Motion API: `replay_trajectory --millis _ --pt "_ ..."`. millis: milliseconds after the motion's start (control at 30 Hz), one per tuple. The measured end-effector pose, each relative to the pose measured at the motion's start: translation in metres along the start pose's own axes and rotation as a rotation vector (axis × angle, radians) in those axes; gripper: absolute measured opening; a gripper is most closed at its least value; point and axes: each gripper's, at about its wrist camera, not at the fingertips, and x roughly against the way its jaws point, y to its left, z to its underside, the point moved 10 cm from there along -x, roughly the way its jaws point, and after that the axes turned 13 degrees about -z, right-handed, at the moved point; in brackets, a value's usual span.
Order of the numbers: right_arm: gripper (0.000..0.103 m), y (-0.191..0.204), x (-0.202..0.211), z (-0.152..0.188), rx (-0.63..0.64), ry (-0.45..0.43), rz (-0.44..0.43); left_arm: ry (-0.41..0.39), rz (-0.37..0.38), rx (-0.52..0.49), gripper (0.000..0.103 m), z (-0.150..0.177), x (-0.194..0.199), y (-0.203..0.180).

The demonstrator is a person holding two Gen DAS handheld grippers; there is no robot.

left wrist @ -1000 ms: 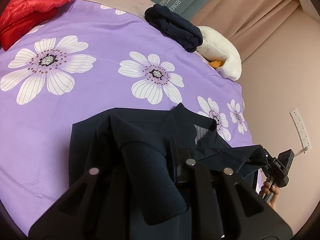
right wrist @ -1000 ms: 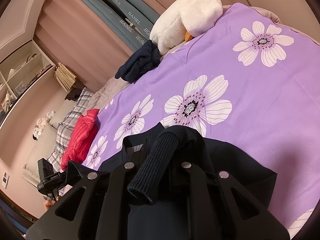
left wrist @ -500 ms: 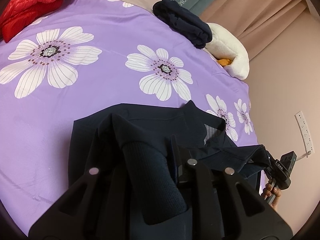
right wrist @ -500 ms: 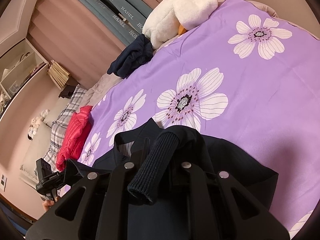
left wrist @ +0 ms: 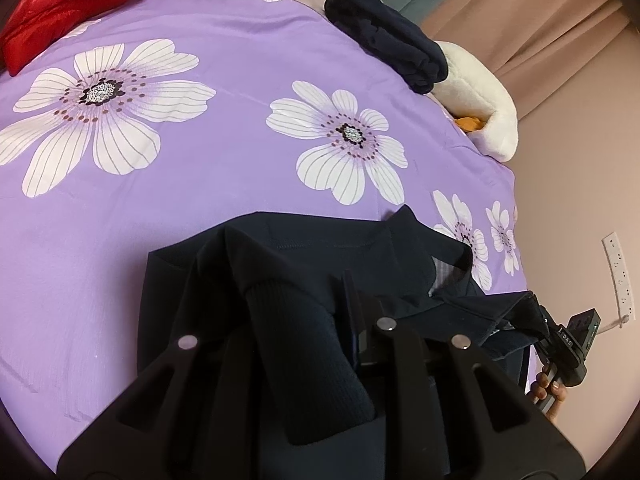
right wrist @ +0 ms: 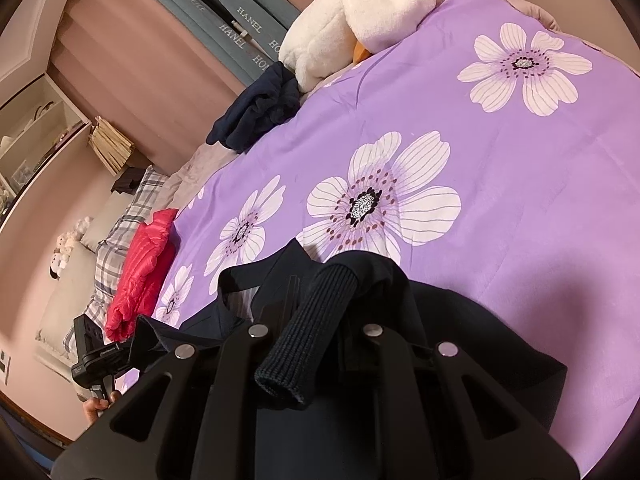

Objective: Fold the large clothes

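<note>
We hold both grippers nearly closed on the dark navy garment (left wrist: 320, 264), the left gripper (left wrist: 320, 320) and right gripper (right wrist: 316, 320) each clamping its fabric by a ribbed cuff (right wrist: 308, 332), while it lies on the purple flowered bedspread (left wrist: 224, 152).

A navy jacket (left wrist: 320, 264) with ribbed cuffs lies on a purple bedspread (left wrist: 224, 152) printed with white flowers. A red puffer jacket (left wrist: 60, 4), a white plush toy (right wrist: 352, 12), black claws.
</note>
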Motion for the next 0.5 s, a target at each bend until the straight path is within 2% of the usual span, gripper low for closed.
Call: replay_trajectory --millis 500 --pt "0.014 -0.015 -0.015 -0.007 -0.026 0.006 0.036 0.015 -0.036 -0.015 0.019 -0.011 -0.019 0.0"
